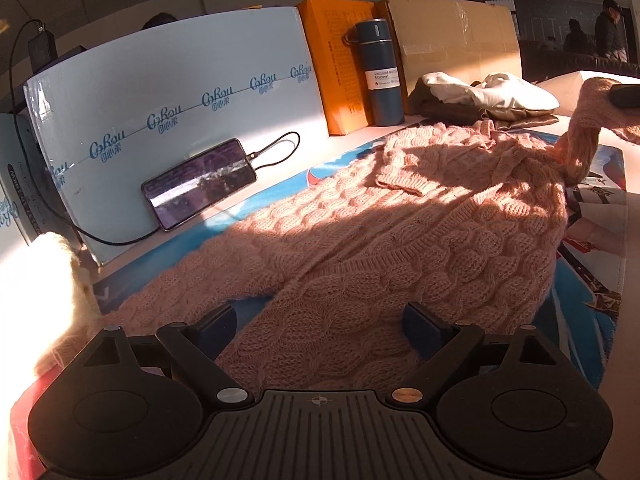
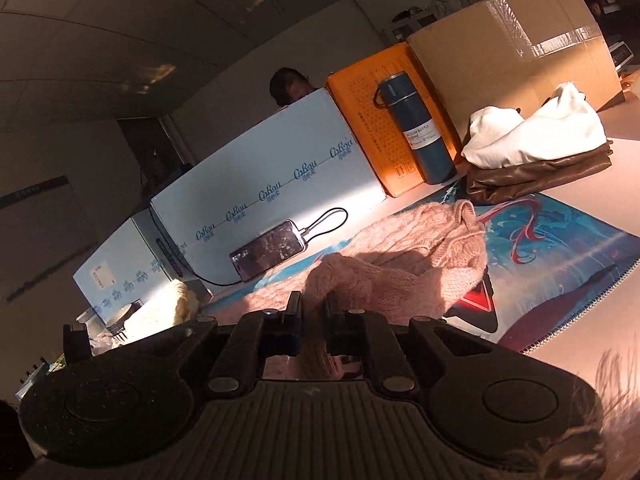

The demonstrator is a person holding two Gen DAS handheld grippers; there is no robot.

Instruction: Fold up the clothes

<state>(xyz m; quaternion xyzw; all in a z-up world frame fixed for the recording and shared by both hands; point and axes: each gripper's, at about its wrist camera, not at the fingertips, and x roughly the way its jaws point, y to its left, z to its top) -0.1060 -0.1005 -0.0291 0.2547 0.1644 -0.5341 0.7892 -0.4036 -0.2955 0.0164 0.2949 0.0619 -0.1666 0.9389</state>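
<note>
Two tools are working a pink sweater (image 1: 400,232) mid-fold: the right tool (image 2: 313,312) is pinching a sleeve, lifted clear of the table (image 2: 600,184). The left tool (image 1: 320,320) is hovering released over the near hem, likely needing to clamp it next.

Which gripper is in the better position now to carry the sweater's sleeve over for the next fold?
Probably the right gripper: it is shut on a part of the pink sweater, apparently the sleeve. The left gripper is open over the knit, holding nothing.
</note>
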